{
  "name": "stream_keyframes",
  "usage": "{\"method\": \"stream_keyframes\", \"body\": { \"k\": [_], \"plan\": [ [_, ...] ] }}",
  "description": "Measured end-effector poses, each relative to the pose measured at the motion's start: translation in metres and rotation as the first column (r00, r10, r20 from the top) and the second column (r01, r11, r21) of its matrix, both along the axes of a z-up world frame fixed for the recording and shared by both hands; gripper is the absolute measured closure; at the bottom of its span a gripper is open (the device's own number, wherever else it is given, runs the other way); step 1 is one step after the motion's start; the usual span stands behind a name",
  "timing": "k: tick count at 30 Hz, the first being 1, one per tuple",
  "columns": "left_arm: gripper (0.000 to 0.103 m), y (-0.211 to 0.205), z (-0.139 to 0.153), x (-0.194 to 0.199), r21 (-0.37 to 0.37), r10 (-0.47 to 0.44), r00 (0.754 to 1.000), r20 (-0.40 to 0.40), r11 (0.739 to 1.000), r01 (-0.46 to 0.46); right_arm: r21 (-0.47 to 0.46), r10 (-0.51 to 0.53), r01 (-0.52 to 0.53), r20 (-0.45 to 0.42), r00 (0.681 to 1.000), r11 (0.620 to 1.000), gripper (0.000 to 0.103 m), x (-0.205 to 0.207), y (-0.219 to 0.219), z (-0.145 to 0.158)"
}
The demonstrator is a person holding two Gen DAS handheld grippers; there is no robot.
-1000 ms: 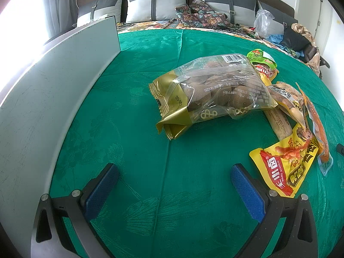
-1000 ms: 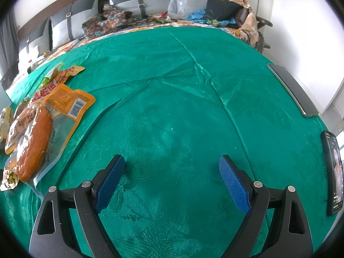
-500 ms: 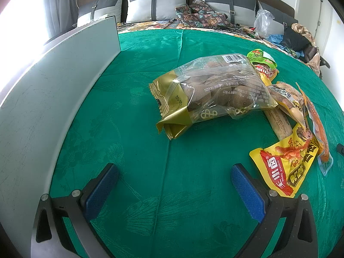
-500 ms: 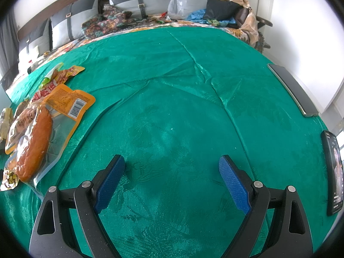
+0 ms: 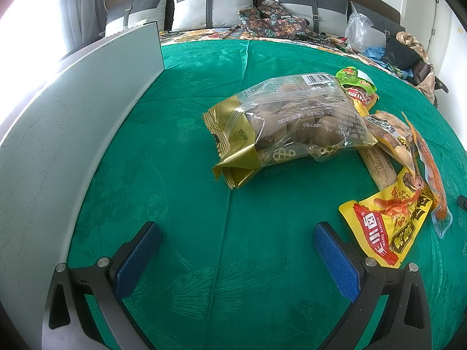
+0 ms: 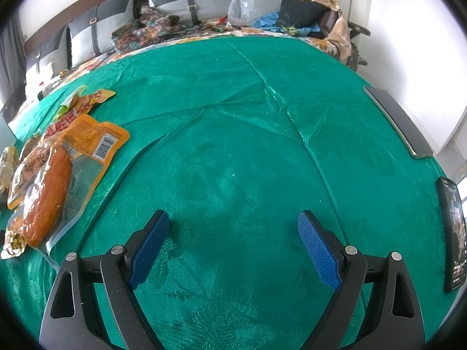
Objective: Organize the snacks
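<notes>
Snack pile sits on the green patterned cloth (image 5: 181, 192), ahead-right of the left gripper (image 5: 237, 239). Biggest item: clear-and-gold plastic bag of brown round snacks (image 5: 292, 122), lying flat, barcode end away from the camera. It overlaps the smaller packs to its right: green-topped packet (image 5: 353, 77) at the far end, tan stick-shaped pack (image 5: 379, 166) poking out from under it, yellow-and-red printed pouch (image 5: 385, 227) nearest the gripper. Exact stacking among the small ones is hard to make out.

From the right wrist the same pile is at the far left, cut off by the frame edge; the orange pouch with a clear window and a reddish sausage-shaped piece inside (image 6: 58, 175) is the only one fully readable.

Left gripper: blue pads spread wide, holding nothing, above bare cloth. Right gripper (image 6: 233, 233): same, spread and empty, well apart from the snacks.

Grey flat panel (image 5: 73, 134) stands upright along the left. Dark phone (image 6: 451, 233) and dark slim bar (image 6: 397, 122) lie at the right edge of the cloth. Grey cushions (image 5: 210, 5) behind.
</notes>
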State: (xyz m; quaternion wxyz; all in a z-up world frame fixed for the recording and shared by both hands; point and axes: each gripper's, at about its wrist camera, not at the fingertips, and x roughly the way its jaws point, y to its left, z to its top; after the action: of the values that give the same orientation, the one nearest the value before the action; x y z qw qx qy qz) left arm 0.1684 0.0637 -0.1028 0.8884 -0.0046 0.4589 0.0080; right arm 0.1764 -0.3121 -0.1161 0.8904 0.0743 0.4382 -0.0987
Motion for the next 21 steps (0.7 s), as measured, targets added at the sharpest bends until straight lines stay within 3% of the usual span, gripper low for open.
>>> {"method": "stream_keyframes", "body": {
  "k": [17,21],
  "plan": [
    [0.000,-0.0004,0.0003,0.0016,-0.001,-0.008,1.000,-0.004,1.000,0.008,0.000,0.000,0.000,0.000,1.000,1.000,0.011,0.0007,0.0007,-0.0005],
    [0.000,0.0025,0.0072,0.0094,-0.003,-0.066,0.993,-0.093,0.998,0.066,0.001,0.000,0.000,0.000,1.000,1.000,0.011,0.0006,0.0007,-0.0005]
  ]
}}
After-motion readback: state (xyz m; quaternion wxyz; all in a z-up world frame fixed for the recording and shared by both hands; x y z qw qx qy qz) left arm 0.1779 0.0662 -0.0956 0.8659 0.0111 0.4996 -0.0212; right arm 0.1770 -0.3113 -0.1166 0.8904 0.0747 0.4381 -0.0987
